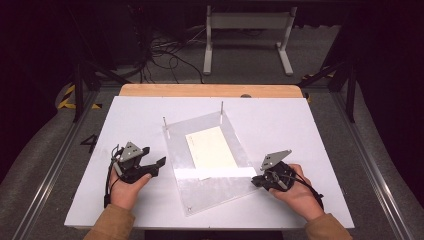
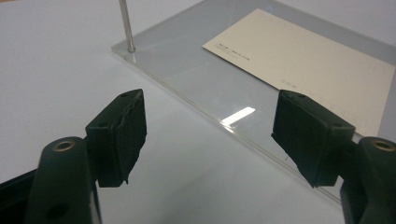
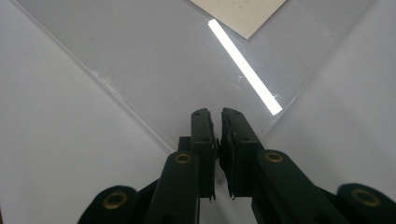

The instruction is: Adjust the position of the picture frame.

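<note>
A clear acrylic plate lies skewed on the white board, with a cream card resting on it. Two thin metal pins stand at the plate's far corners. My left gripper rests open on the board just left of the plate. In the left gripper view its jaws stand wide apart, facing the plate's edge, the card and one pin. My right gripper is shut at the plate's right corner. Its tips cover that corner of the plate; whether they touch it is unclear.
The white board covers most of a wooden table whose back edge shows beyond it. A bright glare strip crosses the plate near the card's front edge. Cables and a white stand are on the floor behind.
</note>
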`<state>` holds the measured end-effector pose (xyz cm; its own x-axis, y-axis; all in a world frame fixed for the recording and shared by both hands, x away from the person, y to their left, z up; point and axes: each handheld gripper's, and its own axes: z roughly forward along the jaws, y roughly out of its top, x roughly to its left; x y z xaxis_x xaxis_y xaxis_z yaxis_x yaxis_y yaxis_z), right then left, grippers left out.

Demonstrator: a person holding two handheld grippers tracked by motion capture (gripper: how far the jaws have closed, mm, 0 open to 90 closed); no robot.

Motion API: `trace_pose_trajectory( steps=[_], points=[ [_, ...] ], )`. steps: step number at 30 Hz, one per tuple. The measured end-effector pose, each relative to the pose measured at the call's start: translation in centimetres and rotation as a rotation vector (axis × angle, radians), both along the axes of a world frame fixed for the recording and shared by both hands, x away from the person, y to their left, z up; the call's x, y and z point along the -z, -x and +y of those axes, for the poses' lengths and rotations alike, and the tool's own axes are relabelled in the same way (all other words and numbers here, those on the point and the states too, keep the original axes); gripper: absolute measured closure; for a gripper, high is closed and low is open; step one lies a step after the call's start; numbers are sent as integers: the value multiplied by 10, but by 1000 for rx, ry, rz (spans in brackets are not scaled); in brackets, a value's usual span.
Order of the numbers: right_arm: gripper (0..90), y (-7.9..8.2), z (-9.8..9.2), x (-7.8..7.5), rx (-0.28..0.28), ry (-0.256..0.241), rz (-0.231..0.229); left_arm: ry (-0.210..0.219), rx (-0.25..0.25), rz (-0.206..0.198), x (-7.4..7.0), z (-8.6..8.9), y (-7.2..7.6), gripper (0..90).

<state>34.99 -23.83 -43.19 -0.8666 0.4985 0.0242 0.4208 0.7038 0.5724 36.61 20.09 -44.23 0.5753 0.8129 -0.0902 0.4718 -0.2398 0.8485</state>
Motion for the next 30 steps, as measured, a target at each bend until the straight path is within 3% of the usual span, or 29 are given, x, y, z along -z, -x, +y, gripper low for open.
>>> trace_pose_trajectory(
  steps=[4, 14, 27, 29, 30],
  points=[
    [841, 1, 1, 0, -15, 11, -17, -5, 2, -4, 0, 0, 0, 263],
    [843, 9, 0, 1, -34, -8, -2, 2, 7, 3, 0, -1, 0, 262],
    [843, 50, 1, 4, -70, -46, 31, -6, 13, 19, 1, -7, -2, 262],
    [842, 51, 1, 4, -61, -51, 33, -10, 14, 33, 2, -10, -4, 296],
    [836, 51, 1, 4, -62, -54, 31, -2, 27, 48, 3, -11, -7, 387]
  ],
)
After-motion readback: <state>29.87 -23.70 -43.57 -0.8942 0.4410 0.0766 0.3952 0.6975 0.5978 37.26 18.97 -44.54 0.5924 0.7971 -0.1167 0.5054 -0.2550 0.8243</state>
